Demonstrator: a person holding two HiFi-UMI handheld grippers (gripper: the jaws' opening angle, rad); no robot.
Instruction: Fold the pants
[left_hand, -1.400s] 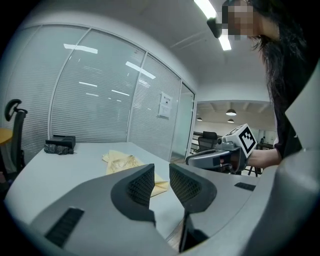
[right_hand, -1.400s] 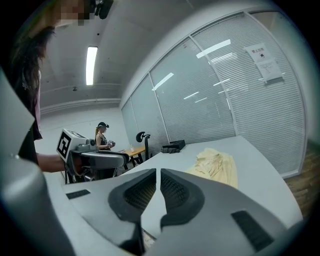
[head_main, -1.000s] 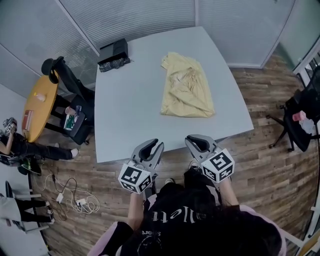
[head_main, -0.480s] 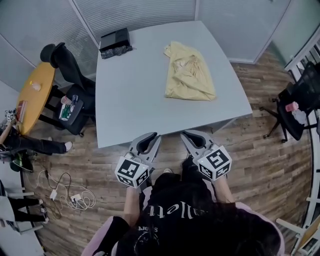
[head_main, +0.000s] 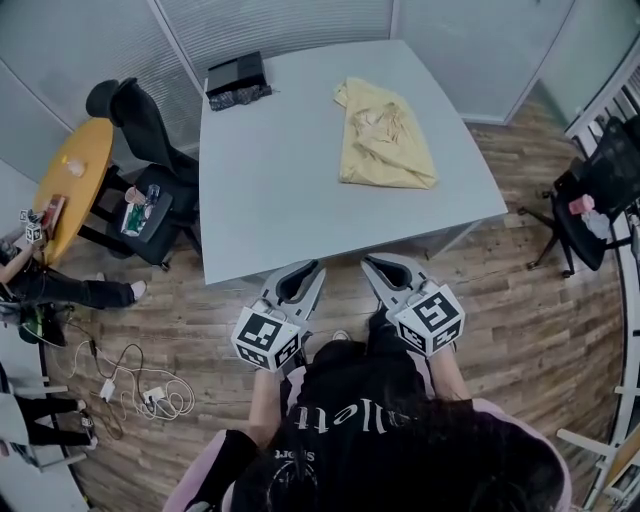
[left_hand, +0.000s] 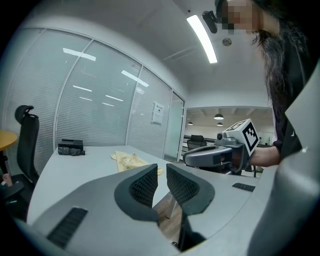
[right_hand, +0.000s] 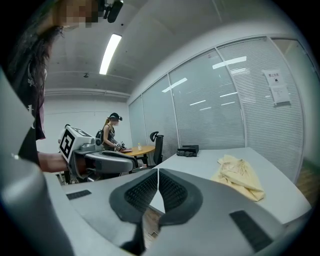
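The yellow pants lie loosely bunched on the far right part of the grey table; they also show in the left gripper view and the right gripper view. Both grippers hang in the air at the table's near edge, well short of the pants. My left gripper has just been closing; a narrow gap stays between its pads, with nothing in it. My right gripper is shut, pads together and empty. Each gripper sees the other beside it.
A black box and a dark bundle sit at the table's far left corner. A black office chair and a round yellow table stand to the left, another chair to the right. Cables lie on the wood floor.
Both grippers have drawn back from over the table's near edge towards the person. The gap between the left jaws has narrowed. The pants have not moved.
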